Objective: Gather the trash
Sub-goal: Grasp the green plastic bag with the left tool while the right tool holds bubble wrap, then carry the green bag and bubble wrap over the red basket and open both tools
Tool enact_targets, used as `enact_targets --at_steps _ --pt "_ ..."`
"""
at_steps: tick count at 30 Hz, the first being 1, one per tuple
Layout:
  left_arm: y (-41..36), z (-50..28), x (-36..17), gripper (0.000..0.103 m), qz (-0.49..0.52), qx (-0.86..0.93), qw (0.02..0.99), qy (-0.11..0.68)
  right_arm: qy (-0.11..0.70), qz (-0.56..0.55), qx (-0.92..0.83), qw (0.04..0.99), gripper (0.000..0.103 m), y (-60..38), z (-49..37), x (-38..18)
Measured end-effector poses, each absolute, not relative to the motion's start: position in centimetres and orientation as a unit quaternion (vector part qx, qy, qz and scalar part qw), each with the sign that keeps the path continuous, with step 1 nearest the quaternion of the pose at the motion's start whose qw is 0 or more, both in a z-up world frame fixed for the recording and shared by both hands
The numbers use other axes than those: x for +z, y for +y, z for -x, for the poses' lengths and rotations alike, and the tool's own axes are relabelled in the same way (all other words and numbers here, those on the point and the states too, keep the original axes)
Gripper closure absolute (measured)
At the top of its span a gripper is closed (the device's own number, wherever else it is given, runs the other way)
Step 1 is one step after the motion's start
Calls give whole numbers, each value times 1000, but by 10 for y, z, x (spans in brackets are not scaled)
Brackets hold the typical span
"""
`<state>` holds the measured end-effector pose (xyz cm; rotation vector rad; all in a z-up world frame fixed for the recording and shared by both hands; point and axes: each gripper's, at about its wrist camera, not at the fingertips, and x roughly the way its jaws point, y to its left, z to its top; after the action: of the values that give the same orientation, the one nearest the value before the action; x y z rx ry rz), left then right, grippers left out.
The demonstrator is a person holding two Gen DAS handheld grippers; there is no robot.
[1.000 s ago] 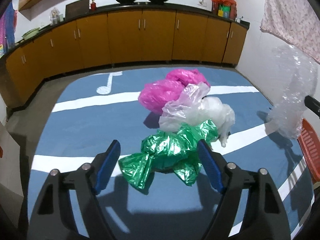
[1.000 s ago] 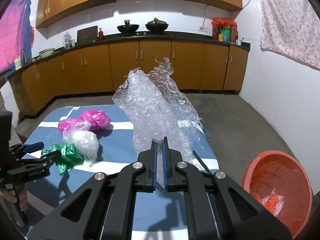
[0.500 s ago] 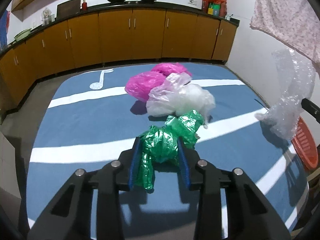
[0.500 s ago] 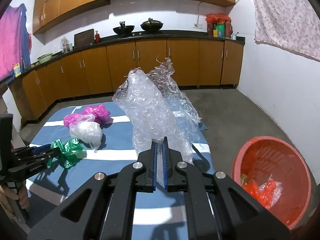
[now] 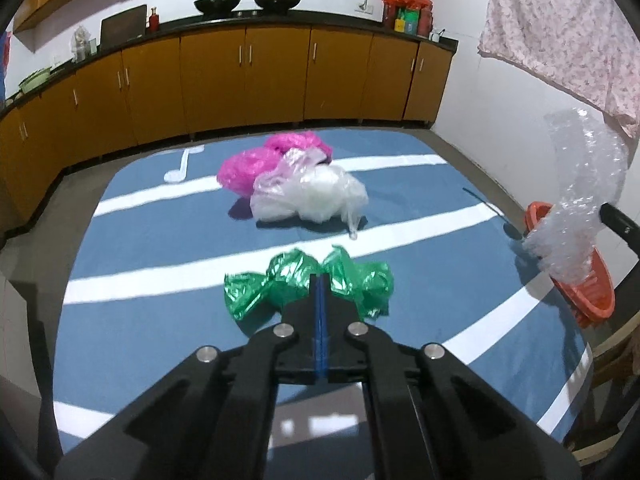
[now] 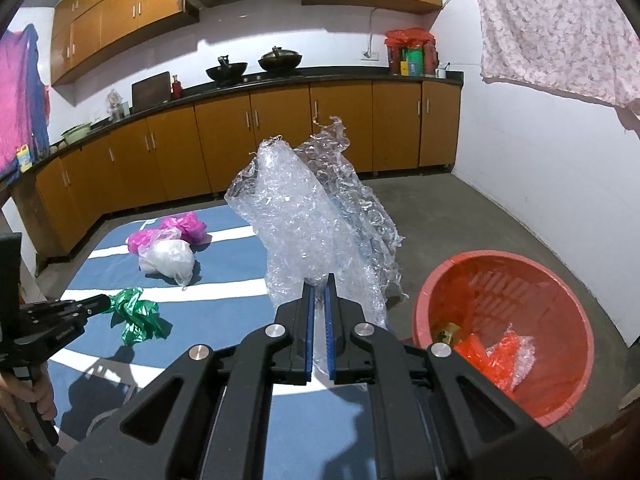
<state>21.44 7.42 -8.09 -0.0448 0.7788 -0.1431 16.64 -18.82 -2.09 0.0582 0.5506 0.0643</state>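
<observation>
Green bag (image 5: pixel 304 284) pinched by left gripper (image 5: pixel 320 280); right gripper (image 6: pixel 319 280) clamps bubble wrap (image 6: pixel 304 216).

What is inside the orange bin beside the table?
The orange bin holds crumpled orange plastic, some clear film and a small yellowish scrap. Its near wall and the right gripper hide the rest.

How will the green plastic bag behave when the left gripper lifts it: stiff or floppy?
Probably floppy: the green plastic bag is thin, crumpled film, bulging both sides of the shut left gripper. Likely very light. Its loose ends may dangle and sway.
</observation>
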Motion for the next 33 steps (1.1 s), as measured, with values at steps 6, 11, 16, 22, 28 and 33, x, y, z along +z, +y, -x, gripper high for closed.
enact_targets --at_steps 6,11,16,22,28,33 --pt "83 -212 -79 39 37 -35 930 363 276 -36 30 960 98 -193 -165 -25" --pt "75 -237 -88 39 14 -30 924 381 283 -43 25 958 98 -199 -164 -31" --pt "73 -252 -116 46 14 -39 908 418 288 -42 20 956 98 -205 -164 -34" --pt "71 -249 -112 75 14 -50 910 412 286 -46 15 957 98 -211 -161 -32" --pt "55 -234 -84 77 15 -69 922 380 275 -47 8 960 98 -218 -148 -23" --pt "26 -221 -53 77 21 -106 929 354 261 -59 -13 963 98 -239 -132 -13"
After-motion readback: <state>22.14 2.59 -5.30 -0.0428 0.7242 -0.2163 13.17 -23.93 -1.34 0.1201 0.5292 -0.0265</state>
